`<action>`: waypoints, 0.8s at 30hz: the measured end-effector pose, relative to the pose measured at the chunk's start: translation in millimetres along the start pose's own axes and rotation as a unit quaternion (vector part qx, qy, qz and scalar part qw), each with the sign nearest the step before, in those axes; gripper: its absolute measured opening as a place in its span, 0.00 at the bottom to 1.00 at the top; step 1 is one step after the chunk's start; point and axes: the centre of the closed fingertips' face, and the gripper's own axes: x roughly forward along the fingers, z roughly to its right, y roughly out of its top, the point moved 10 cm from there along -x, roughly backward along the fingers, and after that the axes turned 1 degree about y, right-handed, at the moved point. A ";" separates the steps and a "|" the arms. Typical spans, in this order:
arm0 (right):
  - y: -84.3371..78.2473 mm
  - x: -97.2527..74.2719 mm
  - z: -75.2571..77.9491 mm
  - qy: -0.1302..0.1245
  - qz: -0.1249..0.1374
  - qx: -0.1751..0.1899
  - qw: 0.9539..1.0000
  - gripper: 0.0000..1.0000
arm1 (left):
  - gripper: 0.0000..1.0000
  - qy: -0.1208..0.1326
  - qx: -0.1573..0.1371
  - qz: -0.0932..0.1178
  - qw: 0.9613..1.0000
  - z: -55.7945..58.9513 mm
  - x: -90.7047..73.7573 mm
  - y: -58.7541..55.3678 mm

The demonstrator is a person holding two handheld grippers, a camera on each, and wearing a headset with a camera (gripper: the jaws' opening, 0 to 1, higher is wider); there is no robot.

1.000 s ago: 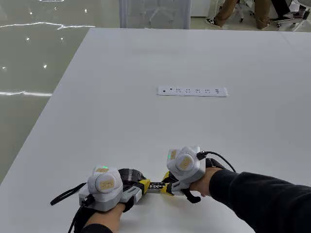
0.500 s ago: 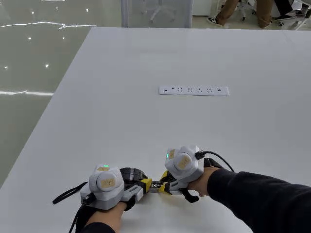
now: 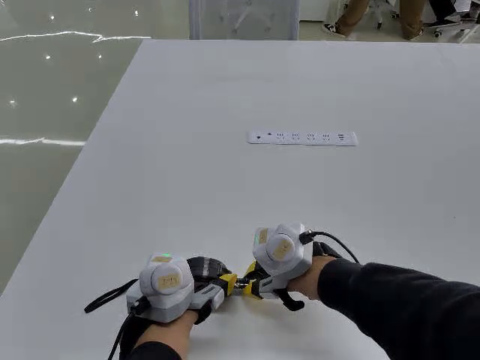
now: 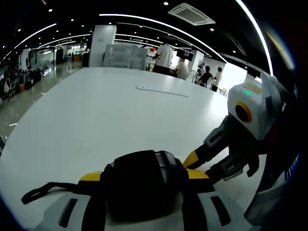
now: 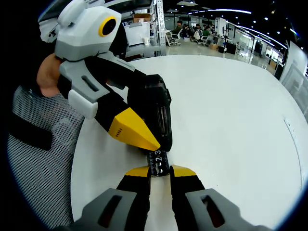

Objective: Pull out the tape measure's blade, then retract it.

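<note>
A black tape measure [image 3: 205, 270] lies near the table's front edge, held between the yellow-tipped jaws of my left gripper [image 3: 219, 283]. In the left gripper view its case [image 4: 142, 185] sits squarely between the jaws, a black wrist strap [image 4: 41, 190] trailing left. A short length of black blade [image 5: 158, 162] with white numerals sticks out of the case [image 5: 156, 109]. My right gripper [image 5: 159, 172] is shut on the blade's end, its tips close to the case. In the head view the right gripper [image 3: 250, 286] meets the left one tip to tip.
A white power strip [image 3: 303, 138] lies mid-table, well beyond the grippers. The white table [image 3: 225, 97] stretches wide to the far side. Its left edge drops to a glossy floor [image 3: 45, 90]. People and chairs stand past the far end [image 3: 375, 15].
The right gripper has moved left toward the case, and the exposed blade has become shorter. The left gripper and case hold nearly still.
</note>
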 end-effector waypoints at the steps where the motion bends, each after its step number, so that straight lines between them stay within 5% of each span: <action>1: 0.7 1.2 0.6 0.000 0.001 0.000 1.000 0.12 | 0.59 0.000 0.000 0.000 1.000 0.0 0.1 0.0; 24: 12.4 10.1 0.9 0.012 0.008 -0.005 1.000 0.12 | 0.59 -0.003 -0.002 -0.001 1.000 -0.5 0.1 -0.1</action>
